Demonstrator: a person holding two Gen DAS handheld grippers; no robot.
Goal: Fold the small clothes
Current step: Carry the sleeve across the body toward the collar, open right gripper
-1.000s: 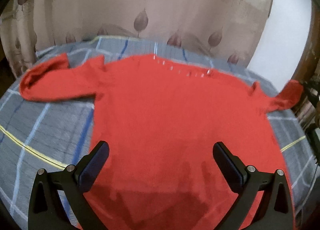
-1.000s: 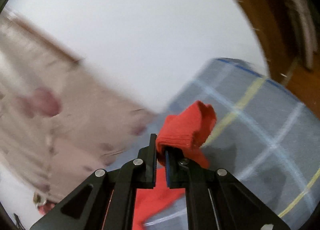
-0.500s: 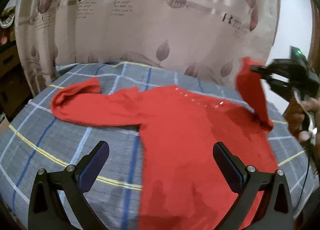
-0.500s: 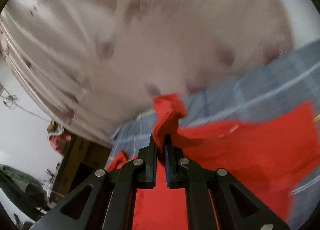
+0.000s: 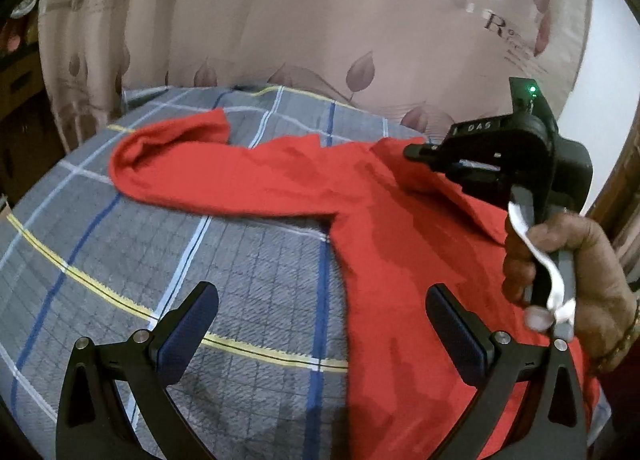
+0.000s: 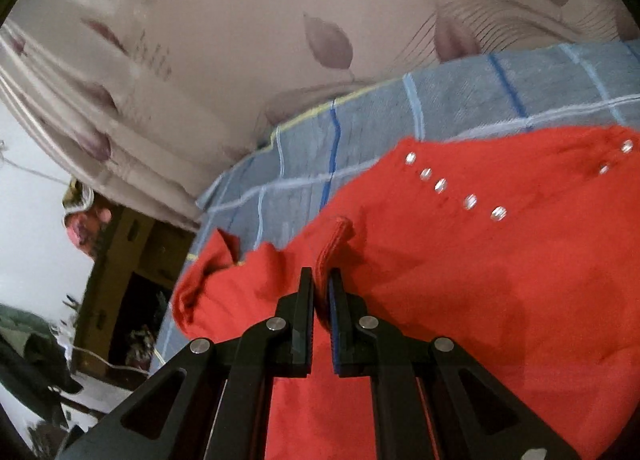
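Note:
A small red sweater [image 5: 404,260] lies flat on a grey plaid bed cover [image 5: 180,260]. Its left sleeve [image 5: 192,164] stretches out to the left. My right gripper [image 6: 321,278] is shut on the cuff of the right sleeve [image 6: 334,244] and holds it low over the sweater's chest, below a row of clear buttons [image 6: 470,202]. In the left wrist view the right gripper [image 5: 416,151] reaches in from the right, held by a hand [image 5: 576,272]. My left gripper [image 5: 320,312] hovers open over the sweater's left edge, holding nothing.
A beige curtain with leaf print [image 5: 320,20] hangs right behind the bed. A dark wooden cabinet [image 6: 132,284] stands past the bed's left end. A wooden frame [image 5: 624,188] borders the right side. Bare plaid cover [image 5: 100,220] lies left of the sweater.
My right gripper has swung the right sleeve from beyond the bed's right edge across and down onto the sweater's chest. My left gripper has drifted left, off the sweater's middle toward its left edge.

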